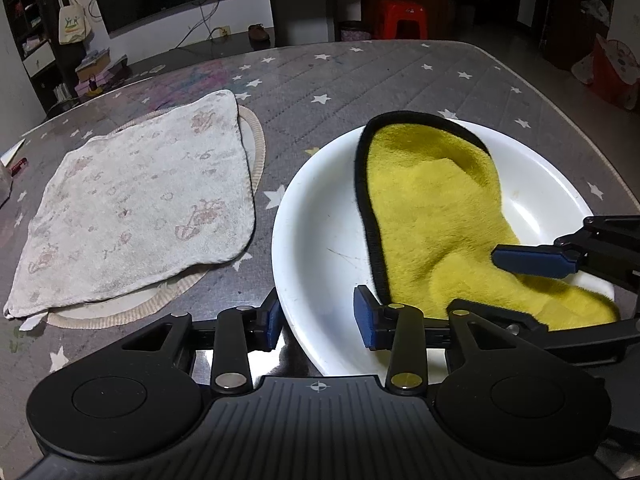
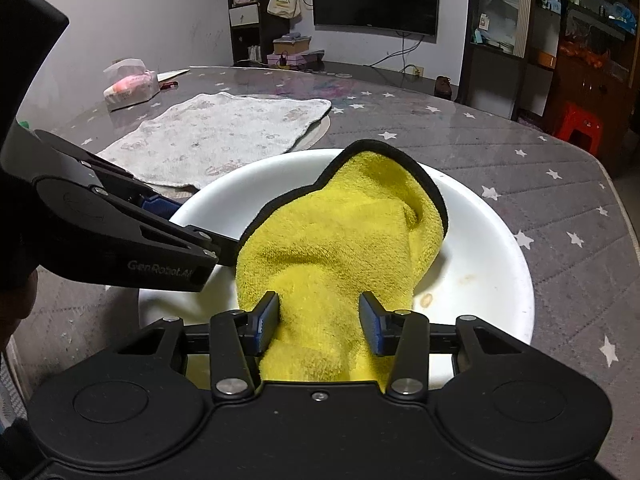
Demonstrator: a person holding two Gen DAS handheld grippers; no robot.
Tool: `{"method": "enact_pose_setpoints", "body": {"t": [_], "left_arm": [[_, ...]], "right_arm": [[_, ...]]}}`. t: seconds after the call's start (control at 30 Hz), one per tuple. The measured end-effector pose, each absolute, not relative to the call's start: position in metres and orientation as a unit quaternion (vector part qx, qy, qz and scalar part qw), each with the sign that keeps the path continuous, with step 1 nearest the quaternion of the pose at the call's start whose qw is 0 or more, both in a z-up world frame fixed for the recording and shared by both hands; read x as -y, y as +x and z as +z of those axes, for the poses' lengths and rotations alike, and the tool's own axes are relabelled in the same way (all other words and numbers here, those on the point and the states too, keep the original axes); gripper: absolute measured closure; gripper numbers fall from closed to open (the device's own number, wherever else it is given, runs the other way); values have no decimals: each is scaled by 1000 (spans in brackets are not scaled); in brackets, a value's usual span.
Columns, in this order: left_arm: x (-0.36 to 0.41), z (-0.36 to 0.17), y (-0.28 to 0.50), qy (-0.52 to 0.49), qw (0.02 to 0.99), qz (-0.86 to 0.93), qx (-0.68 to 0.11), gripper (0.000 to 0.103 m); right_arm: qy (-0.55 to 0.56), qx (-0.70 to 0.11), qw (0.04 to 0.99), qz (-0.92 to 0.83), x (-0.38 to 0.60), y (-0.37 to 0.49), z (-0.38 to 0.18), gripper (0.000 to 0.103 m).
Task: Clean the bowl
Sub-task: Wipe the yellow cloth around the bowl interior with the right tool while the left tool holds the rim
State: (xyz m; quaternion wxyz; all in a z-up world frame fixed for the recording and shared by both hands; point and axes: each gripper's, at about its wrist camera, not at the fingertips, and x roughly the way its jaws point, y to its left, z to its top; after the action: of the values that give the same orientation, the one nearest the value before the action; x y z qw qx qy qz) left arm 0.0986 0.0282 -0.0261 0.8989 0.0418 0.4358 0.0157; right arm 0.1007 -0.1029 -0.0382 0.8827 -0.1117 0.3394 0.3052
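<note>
Right gripper (image 2: 319,322) fingers pinch fluffy yellow cloth (image 2: 340,236) in glossy white bowl (image 2: 496,264); left gripper (image 1: 318,318) fingers straddle rim, apart.

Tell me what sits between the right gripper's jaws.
The yellow cloth, bunched between the right gripper jaws and spread into the white bowl; the right wrist view shows it.

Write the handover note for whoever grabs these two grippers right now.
Left gripper: open, its fingers either side of the near rim of the white bowl, not clamped.
Right gripper: fingers either side of the yellow cloth, which bunches between them; whether it is clamped, I cannot tell.
Bowl sits on the star-patterned table; cloth lies inside it. A pale towel lies to the left.
Done: cloth in the bowl.
Left: brownish spots remain on the bowl's inside, right of the cloth. Probably steady the rim, then wipe there.
</note>
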Motion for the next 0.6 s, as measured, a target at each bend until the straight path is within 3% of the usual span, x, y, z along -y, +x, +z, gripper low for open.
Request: {"method": "enact_pose_setpoints", "body": {"t": [0.6], "left_arm": [[-26,-28,104,58,896,27,-439,49]], "right_arm": [[-100,-339,893,279,116,112,-43,56]]}}
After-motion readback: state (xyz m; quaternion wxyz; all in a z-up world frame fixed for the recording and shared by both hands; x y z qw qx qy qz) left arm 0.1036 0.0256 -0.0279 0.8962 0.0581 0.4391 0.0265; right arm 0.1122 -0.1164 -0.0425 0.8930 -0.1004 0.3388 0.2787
